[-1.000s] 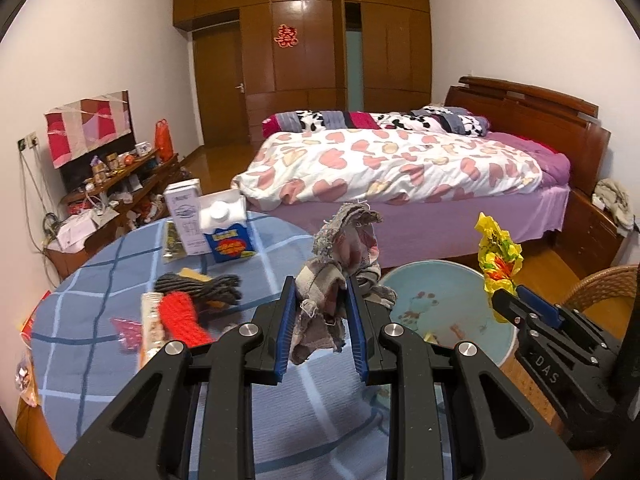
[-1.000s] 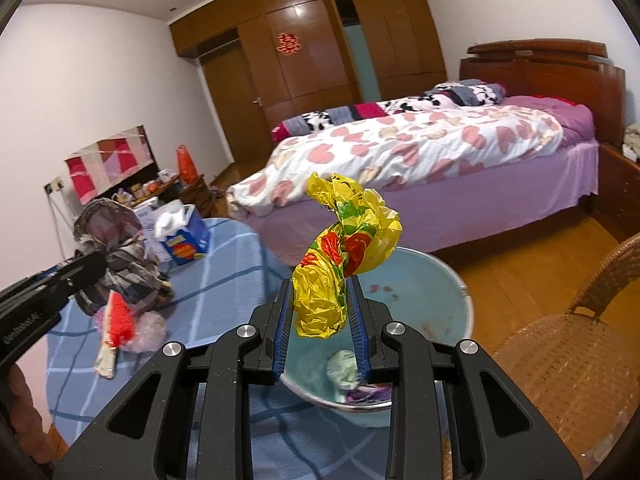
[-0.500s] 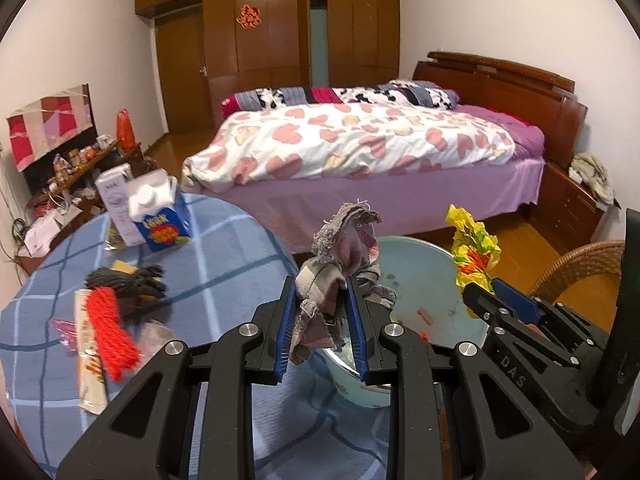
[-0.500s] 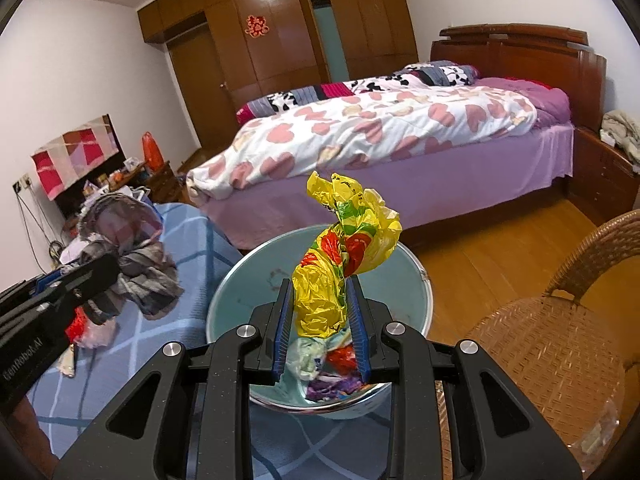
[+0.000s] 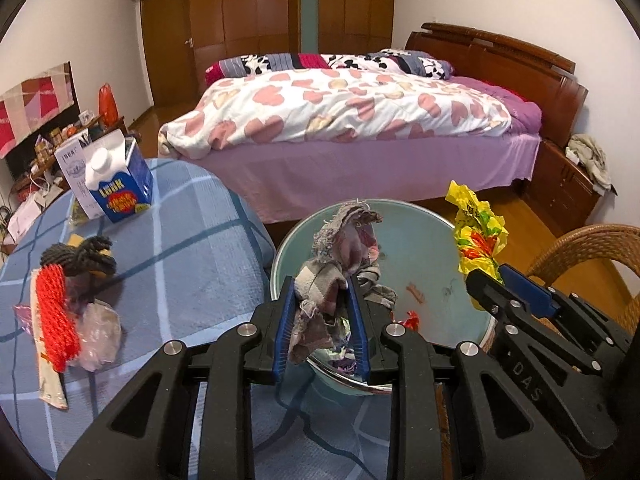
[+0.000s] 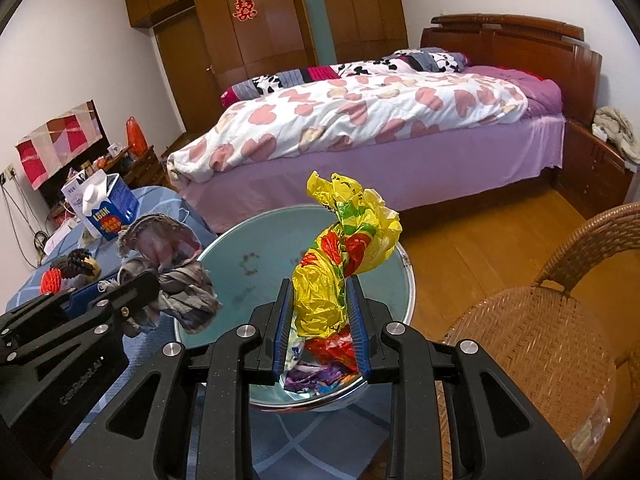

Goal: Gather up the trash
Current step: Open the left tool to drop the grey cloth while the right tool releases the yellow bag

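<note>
My left gripper [image 5: 322, 320] is shut on a grey-pink rag [image 5: 340, 256] and holds it over the near rim of a light-blue metal bin [image 5: 424, 264]. My right gripper [image 6: 320, 324] is shut on a crumpled yellow plastic bag [image 6: 340, 264] and holds it above the same bin [image 6: 256, 256], which has wrappers at its bottom. The right gripper with the yellow bag [image 5: 476, 236] shows at the right of the left wrist view. The left gripper with the rag [image 6: 168, 272] shows at the left of the right wrist view.
A round table with a blue checked cloth [image 5: 180, 264] carries a red net [image 5: 54, 320], a dark woolly bundle [image 5: 80, 258], a clear bag [image 5: 100, 332] and milk cartons [image 5: 116, 184]. A wicker chair [image 6: 536, 340] stands right. A bed [image 5: 352, 120] lies behind.
Both grippers have moved right and forward from the table towards the bin, carrying the rag and the yellow bag; the bin now sits directly below them.
</note>
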Demonstrator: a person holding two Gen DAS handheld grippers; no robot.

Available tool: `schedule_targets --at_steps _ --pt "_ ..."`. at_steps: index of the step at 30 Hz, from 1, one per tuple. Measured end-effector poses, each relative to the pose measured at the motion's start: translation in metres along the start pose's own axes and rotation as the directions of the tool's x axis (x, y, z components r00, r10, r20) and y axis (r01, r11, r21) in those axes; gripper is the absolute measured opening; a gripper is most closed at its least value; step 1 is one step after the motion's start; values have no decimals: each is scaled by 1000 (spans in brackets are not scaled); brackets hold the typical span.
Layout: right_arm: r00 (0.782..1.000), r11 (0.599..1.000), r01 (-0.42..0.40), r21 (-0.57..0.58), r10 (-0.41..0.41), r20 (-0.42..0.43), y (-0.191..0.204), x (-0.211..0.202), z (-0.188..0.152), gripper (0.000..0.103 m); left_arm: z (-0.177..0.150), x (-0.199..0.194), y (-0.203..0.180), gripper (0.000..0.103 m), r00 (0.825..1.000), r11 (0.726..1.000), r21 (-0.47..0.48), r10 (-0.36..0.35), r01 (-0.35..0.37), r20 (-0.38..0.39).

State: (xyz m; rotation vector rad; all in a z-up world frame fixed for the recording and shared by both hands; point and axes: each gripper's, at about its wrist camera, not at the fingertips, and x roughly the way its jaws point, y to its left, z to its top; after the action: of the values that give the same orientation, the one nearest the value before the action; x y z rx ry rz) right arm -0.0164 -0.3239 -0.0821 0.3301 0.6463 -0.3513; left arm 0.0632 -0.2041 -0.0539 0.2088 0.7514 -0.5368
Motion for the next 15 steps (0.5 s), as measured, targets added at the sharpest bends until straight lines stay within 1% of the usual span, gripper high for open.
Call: schedule_targets --at_steps 4,6,8,9,13,15 --pt "1000 1000 2 -1 -2 -13 -1 4 -1 29 -3 6 2 31 1000 1000 -2 16 -16 -9" --pt "1000 1000 7 -4 -7 -19 -1 5 -2 33 -4 6 3 40 1000 1000 -6 21 -21 -13" --pt "1000 1000 11 -3 -11 -17 0 5 -1 44 -5 4 5 47 1000 1000 -9 28 -28 -9" --pt "1000 1000 11 1 -11 -12 -1 4 0 45 -5 3 7 50 999 999 -11 34 -34 -5" --pt "1000 1000 12 17 -12 13 -3 -2 2 48 -6 -5 14 57 998 998 -20 65 -64 8" --pt "1000 1000 7 21 -8 23 -2 -5 3 52 -6 -10 18 65 995 995 -26 95 -95 11"
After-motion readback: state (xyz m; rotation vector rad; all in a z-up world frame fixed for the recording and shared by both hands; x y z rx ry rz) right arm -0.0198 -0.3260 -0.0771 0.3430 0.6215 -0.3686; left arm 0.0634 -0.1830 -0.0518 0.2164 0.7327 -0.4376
